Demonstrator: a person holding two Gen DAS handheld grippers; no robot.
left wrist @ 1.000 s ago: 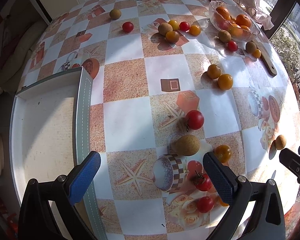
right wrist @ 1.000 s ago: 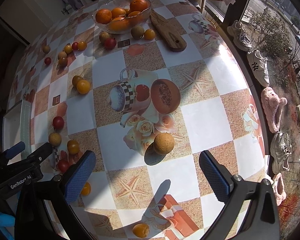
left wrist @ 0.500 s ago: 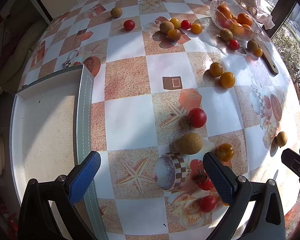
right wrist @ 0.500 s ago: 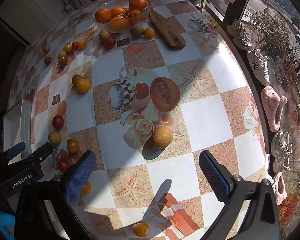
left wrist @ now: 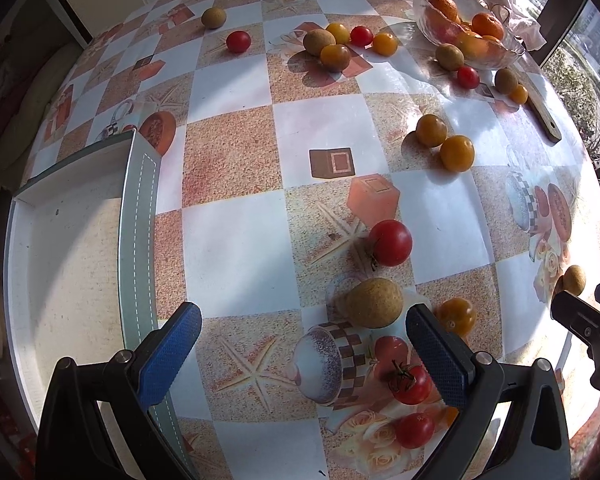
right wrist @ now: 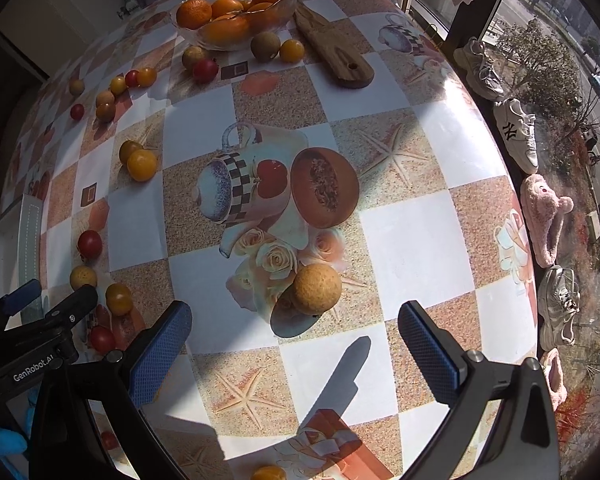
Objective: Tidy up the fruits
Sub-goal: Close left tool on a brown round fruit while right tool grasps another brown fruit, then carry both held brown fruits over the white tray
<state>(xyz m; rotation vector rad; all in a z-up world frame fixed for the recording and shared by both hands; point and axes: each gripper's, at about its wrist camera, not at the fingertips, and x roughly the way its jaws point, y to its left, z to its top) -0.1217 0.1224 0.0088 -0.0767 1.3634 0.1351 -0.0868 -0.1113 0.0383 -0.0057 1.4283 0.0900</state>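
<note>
"GenRobot.AI" lettering on left hand-held gripper (right wrist: 40,308)

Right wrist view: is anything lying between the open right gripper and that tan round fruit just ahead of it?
No. In the right wrist view only bare tablecloth separates the right gripper from the tan round fruit; its jaws stand wide open.

Place: a home, at a dining table beside a large window.
Table cover: checked oilcloth (right wrist: 403,240) printed with cups, roses and starfish.
Far end: glass fruit bowl (right wrist: 236,12) of oranges, wooden board (right wrist: 331,56) just beside it.
Right, by the window: sneakers (right wrist: 517,132) and pink slippers (right wrist: 543,216).
Outside: trees and a street.
</note>
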